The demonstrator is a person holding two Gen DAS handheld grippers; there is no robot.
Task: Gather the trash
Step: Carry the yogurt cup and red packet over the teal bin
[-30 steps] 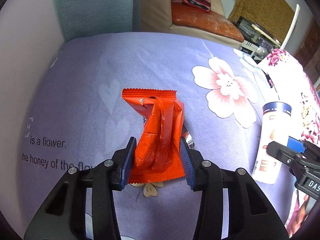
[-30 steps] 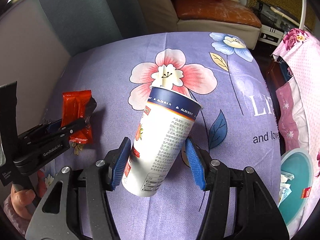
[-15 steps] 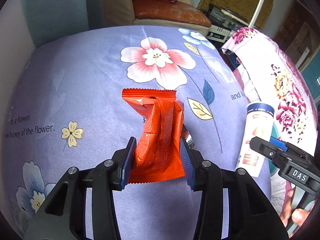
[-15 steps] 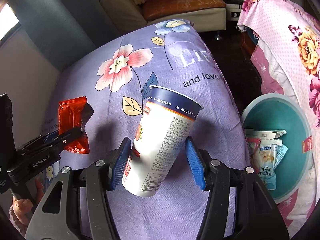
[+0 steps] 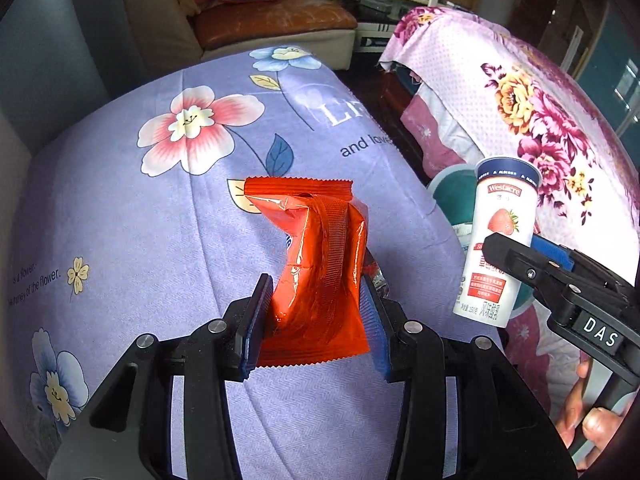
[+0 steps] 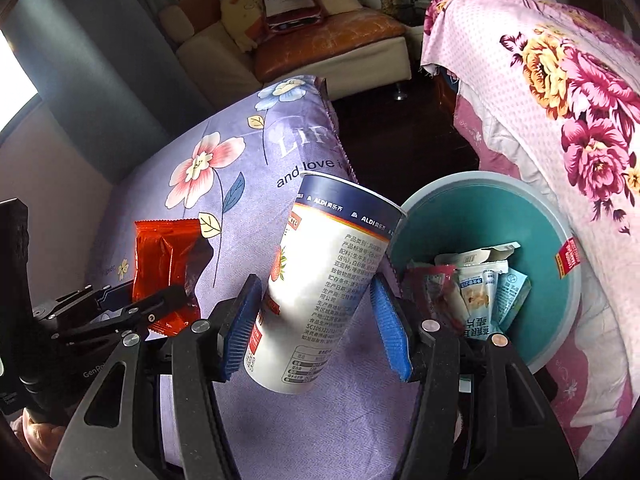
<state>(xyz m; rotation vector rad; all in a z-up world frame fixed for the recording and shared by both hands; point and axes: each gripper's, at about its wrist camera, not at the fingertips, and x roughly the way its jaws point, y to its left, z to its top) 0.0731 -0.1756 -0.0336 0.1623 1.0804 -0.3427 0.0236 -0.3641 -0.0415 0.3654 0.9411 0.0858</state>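
Observation:
A crumpled red snack wrapper (image 5: 316, 268) hangs above the purple flowered cloth (image 5: 160, 220), pinched between the blue pads of my left gripper (image 5: 314, 320), which is shut on it. My right gripper (image 6: 316, 316) is shut on a white paper yogurt cup with a dark blue rim (image 6: 324, 280), held tilted in the air. Just right of the cup stands a teal trash bin (image 6: 560, 292) with several packets inside. The cup (image 5: 500, 240) also shows at the right of the left wrist view, and the wrapper (image 6: 168, 264) at the left of the right wrist view.
The purple cloth (image 6: 192, 216) ends at an edge beside a dark gap of floor (image 6: 400, 136). A pink flowered cover (image 6: 560, 80) drapes over furniture right of the bin. A sofa with an orange cushion (image 5: 272, 16) stands at the back. A hand (image 5: 592, 420) grips the right tool.
Both grippers have swept to the right across the purple cloth with wrapper and cup still held. The teal bin has come into view beside the cup.

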